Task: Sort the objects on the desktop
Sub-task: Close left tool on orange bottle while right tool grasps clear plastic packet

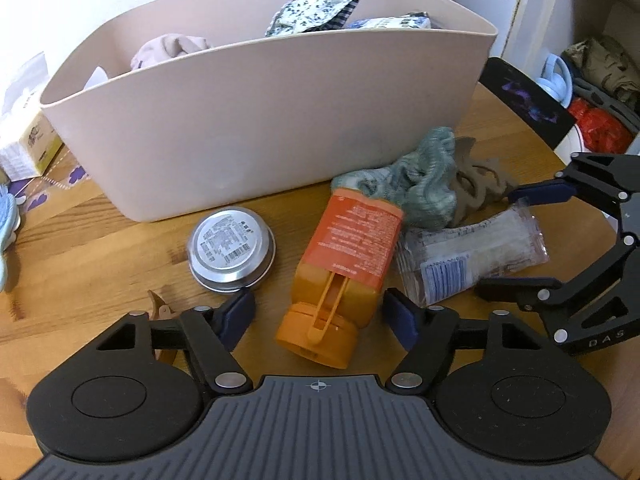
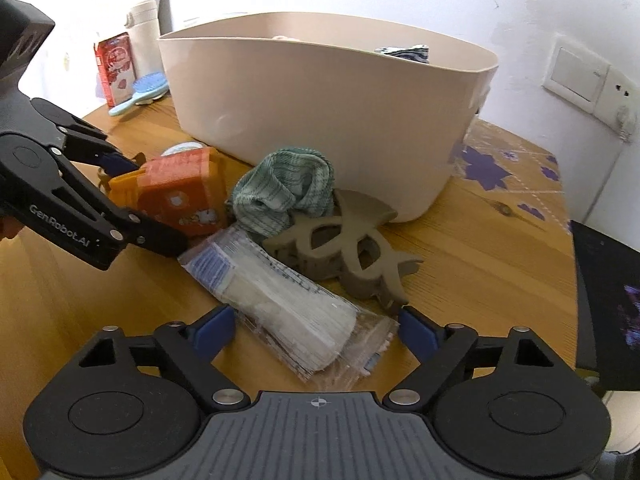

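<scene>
The wooden worktop (image 1: 100, 248) carries everything. Largest on it is a beige plastic bin (image 1: 280, 120), standing at the back with bundled cloth and patterned packets showing above its rim. In front of the bin lies a loose cluster of small things.

An orange bottle (image 1: 344, 268) lies on its side, cap end toward the left wrist camera, its far end touching a crumpled green cloth (image 1: 420, 184). Just right of the bottle is a clear plastic packet (image 1: 472, 256) with a blue-striped label – it lies flat, one end near the bottle. Behind the packet and beside the cloth sits a taupe hair claw clip (image 2: 352, 248), resting against both. To the left of the bottle, apart from it, a round metal tin (image 1: 232, 248) sits close to the bin's front wall.

The left hand-held gripper (image 1: 320, 320) stands wide apart with the bottle's cap end between its blue pads; a gap shows on each side, so the pads are not pressing on it. The right hand-held gripper (image 2: 316, 328) is likewise spread wide, straddling the near end of the clear packet – its pads stand just beside the packet's edges without clearly squeezing it.

At the worktop's far left edge are a light blue hairbrush (image 2: 140, 92), a red carton (image 2: 116, 68) and a white flask (image 2: 144, 28).
</scene>
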Motion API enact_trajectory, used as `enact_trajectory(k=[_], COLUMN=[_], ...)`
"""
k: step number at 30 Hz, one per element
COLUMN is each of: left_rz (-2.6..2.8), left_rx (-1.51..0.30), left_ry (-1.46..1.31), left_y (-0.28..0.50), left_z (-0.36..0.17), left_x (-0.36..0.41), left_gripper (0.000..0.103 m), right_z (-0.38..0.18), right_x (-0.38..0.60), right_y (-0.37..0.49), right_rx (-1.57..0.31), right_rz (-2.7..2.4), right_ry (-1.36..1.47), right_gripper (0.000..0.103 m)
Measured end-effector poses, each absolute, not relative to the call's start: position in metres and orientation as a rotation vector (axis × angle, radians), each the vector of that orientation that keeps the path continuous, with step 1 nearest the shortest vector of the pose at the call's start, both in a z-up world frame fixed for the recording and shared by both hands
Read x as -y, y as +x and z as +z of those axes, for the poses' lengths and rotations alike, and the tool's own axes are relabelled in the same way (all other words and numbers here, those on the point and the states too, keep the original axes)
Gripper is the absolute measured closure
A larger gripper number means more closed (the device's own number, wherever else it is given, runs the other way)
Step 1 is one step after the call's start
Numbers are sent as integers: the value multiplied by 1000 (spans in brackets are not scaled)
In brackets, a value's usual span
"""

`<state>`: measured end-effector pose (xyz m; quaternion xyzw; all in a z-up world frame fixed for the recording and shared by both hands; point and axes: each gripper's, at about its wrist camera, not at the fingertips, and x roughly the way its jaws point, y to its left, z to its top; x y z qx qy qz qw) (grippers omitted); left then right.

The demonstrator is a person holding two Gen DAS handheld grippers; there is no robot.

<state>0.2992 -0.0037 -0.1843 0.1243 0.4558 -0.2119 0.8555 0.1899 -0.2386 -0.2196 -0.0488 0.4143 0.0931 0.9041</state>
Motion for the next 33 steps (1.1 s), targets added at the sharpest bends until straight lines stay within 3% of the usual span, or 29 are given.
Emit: enact_trajectory(k=[6,12,15,17,21,26,33], left_rz=[-458,-457,-464,-467,-458,-450,-459], left_rx=[-958,-963,-956,-956,-962,-963,-969], left_ry=[282,278,289,290,286,290,288], left_y=[294,291,289,290,290,287,281], left_z=[-184,-184,-185,-185,-184,-181,-181], left_x=[7,5,9,10,10,5,5], left_gripper=[37,38,41,42,43,44,49], right_z=[-215,-210,-209,-210,-210,-208,-207], right_x=[234,225,220,219,218,215,214], right_y=[187,175,169,170,174,175,159], right_rx=[-870,-913,-918,-911,-901,-912,-964], right_rz=[219,285,323,320,331,325,254], right_ry=[-102,-155,-183,-202,-239,-251,-125], right_gripper=[32,38,38,30,24,26,43])
